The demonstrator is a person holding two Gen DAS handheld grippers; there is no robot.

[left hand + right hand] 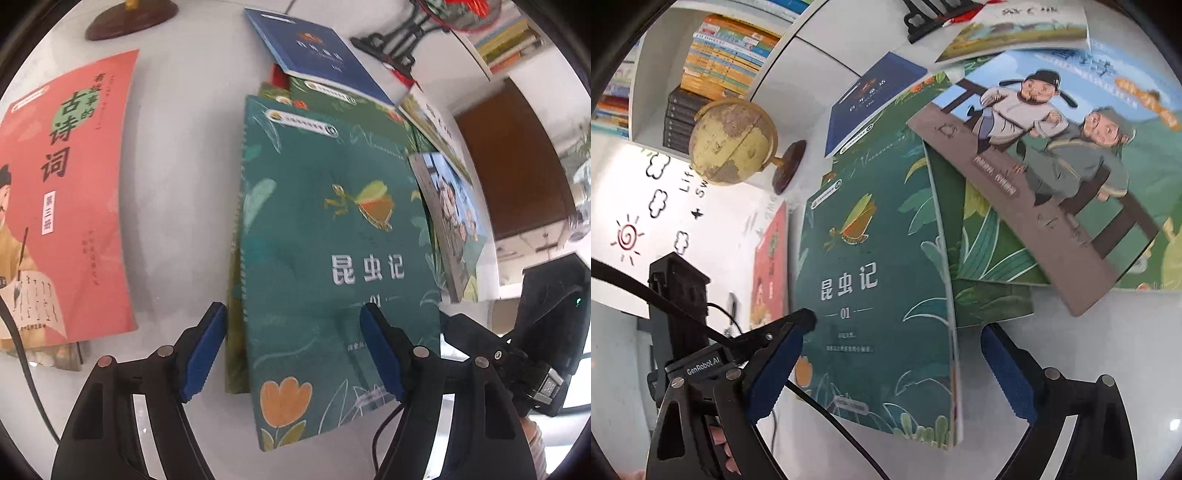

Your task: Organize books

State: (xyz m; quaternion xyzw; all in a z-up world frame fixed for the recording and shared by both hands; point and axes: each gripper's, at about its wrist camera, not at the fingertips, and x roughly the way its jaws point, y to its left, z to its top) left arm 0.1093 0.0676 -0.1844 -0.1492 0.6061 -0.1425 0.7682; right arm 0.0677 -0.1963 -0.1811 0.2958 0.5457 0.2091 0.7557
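Observation:
A green insect book [332,240] [879,295] lies on top of a loose pile of books on the white table [177,184]. My left gripper [293,310] is open over its near end, one blue pad left of the spine and the other above the cover. My right gripper [897,328] is open too, and the book's right edge runs between its fingers. A blue book [321,55] [871,99] and a picture book with two figures [454,221] [1052,147] overlap the pile. A coral-red book [74,184] lies apart to the left.
A globe [731,144] on a brown base [129,18] stands behind the books. A black stand [399,40] sits at the back. A shelf of stacked books [720,55] is beyond the table. A landscape-cover book [1015,33] lies at the pile's far side.

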